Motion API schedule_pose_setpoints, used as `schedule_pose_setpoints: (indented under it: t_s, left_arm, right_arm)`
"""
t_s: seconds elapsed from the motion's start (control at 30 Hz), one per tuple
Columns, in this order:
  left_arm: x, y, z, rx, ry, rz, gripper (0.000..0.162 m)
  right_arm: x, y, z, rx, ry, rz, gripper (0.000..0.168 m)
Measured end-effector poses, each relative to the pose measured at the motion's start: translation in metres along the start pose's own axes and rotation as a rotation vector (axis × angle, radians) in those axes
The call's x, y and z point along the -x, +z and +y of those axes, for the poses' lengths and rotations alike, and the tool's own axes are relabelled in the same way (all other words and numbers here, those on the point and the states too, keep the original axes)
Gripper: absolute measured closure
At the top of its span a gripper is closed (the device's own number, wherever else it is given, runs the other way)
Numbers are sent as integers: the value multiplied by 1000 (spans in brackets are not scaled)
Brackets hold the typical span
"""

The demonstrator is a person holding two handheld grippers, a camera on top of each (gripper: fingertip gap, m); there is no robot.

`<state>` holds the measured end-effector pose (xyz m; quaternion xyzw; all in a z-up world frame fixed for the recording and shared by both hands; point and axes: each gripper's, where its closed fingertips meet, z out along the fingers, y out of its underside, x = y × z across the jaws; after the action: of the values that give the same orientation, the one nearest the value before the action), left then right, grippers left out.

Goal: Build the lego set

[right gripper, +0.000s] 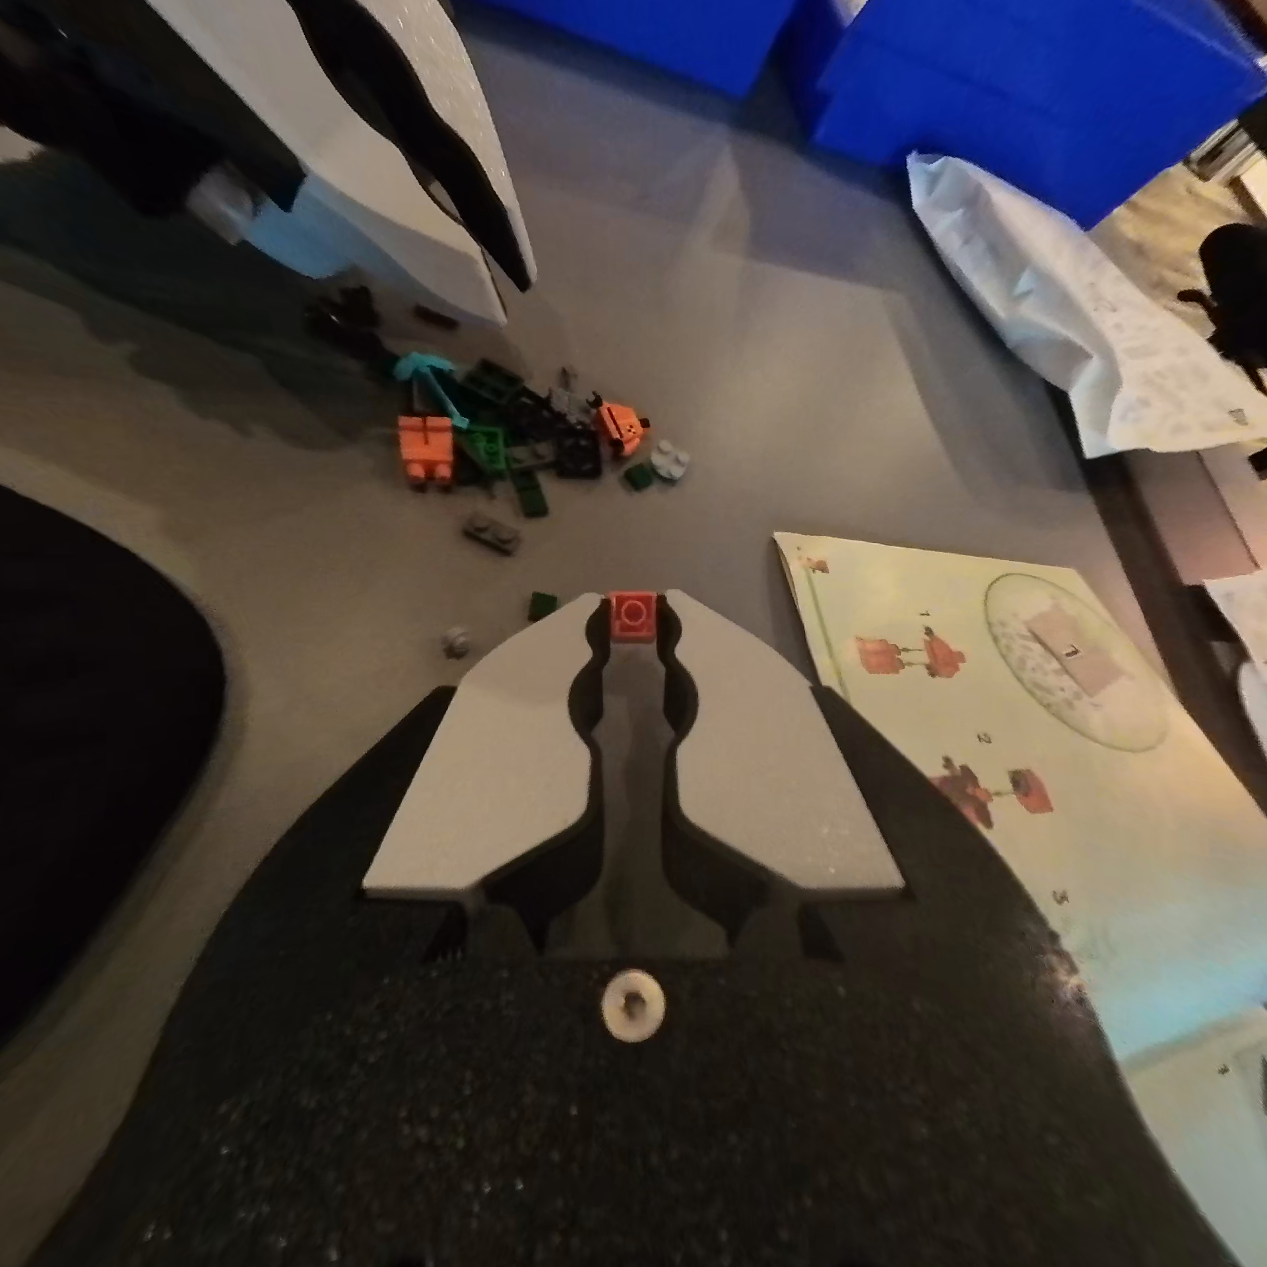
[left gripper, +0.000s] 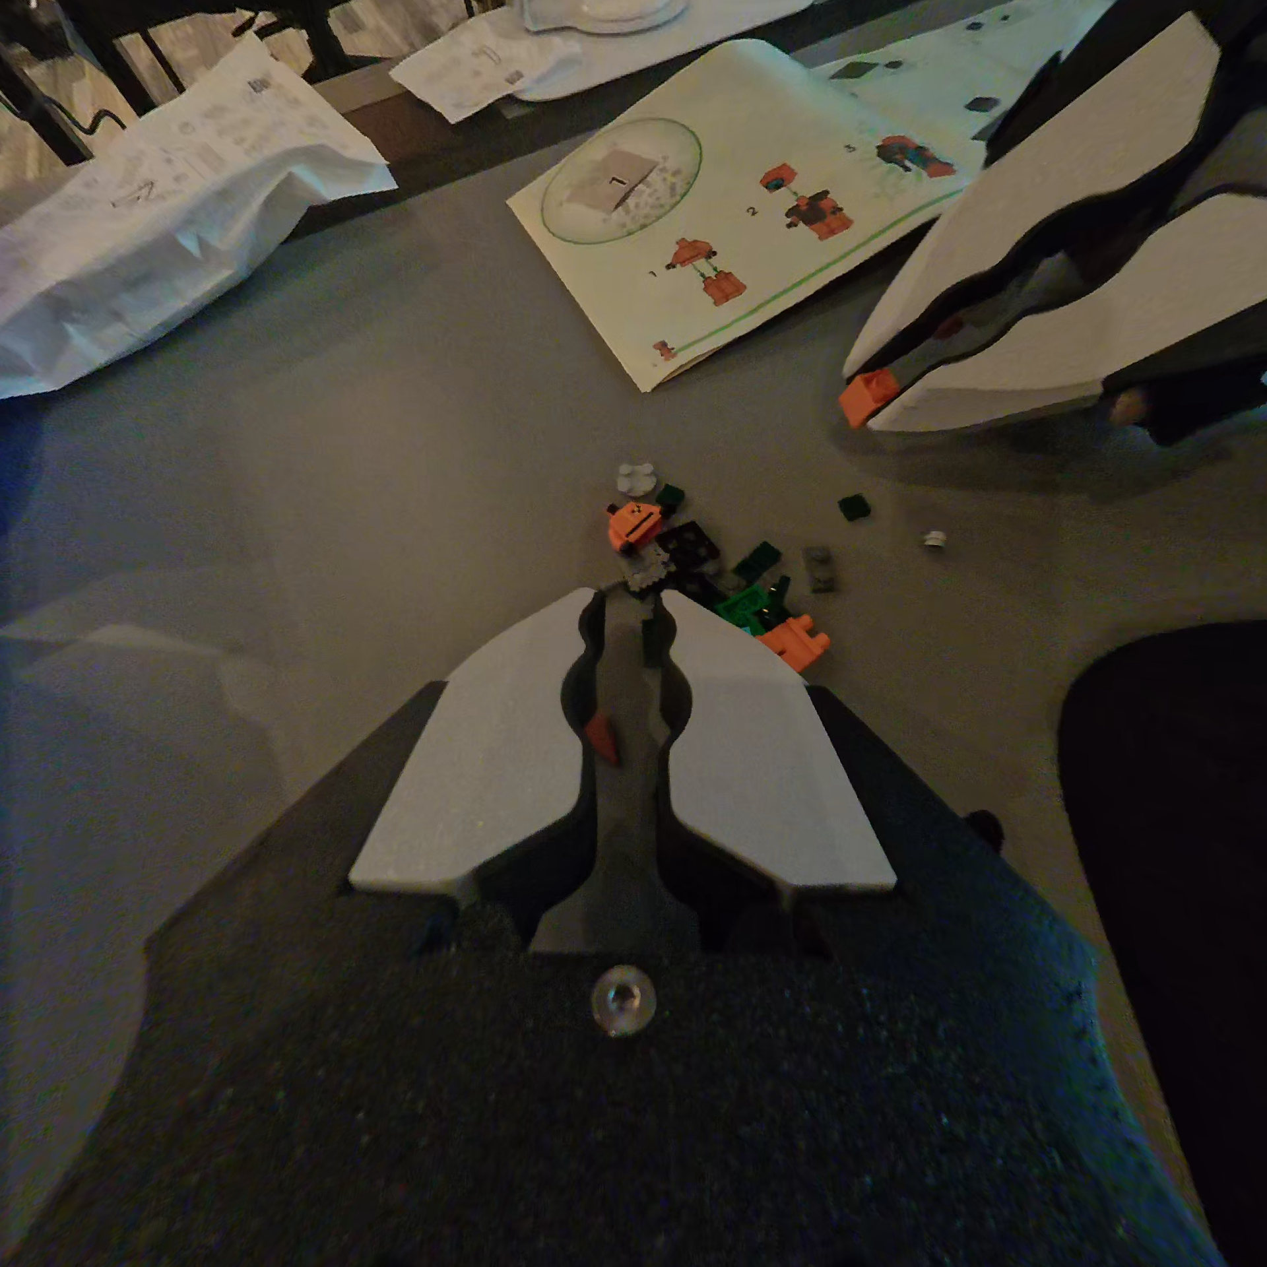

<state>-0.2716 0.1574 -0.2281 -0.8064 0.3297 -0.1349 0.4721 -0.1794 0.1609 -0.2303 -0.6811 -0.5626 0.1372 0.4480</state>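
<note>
We see a small orange Lego brick pinched between the tips of the right gripper, its underside with a round tube outline turned toward the wrist camera; in the left wrist view the same brick juts from the tips of that gripper close above the grey table. The right gripper reaches in low and nearly level from the right, between the pile of loose pieces and the open instruction booklet. The left gripper points down at the near edge of the pile, its jaws drawn nearly together with only a narrow slot between them; whether the tips clasp one of the small grey and dark pieces there we cannot tell, since they hide that spot. In the pile lie an orange pumpkin head with a dark face, an orange pair of minifigure legs, a turquoise pickaxe-shaped tool, bright and dark green plates and black pieces. Just beyond it sits a white round plate; apart from it lie a dark green tile, a grey two-stud plate and a small pale round stud. Farther out, a crumpled white paper bag lies on the table, and blue bins stand at its far side.
</note>
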Motion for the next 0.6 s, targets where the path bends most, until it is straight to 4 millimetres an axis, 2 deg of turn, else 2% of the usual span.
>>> schedule_pose_setpoints:
  t_s: [0.27,0.6]
  left_arm:
    - [-2,0,-3,-23,-10,-1,149]
    - [-2,-1,-7,-52,-21,5,150]
  right_arm:
    - [-2,16,0,55,14,-26,156]
    - [5,16,-1,47,25,-56,150]
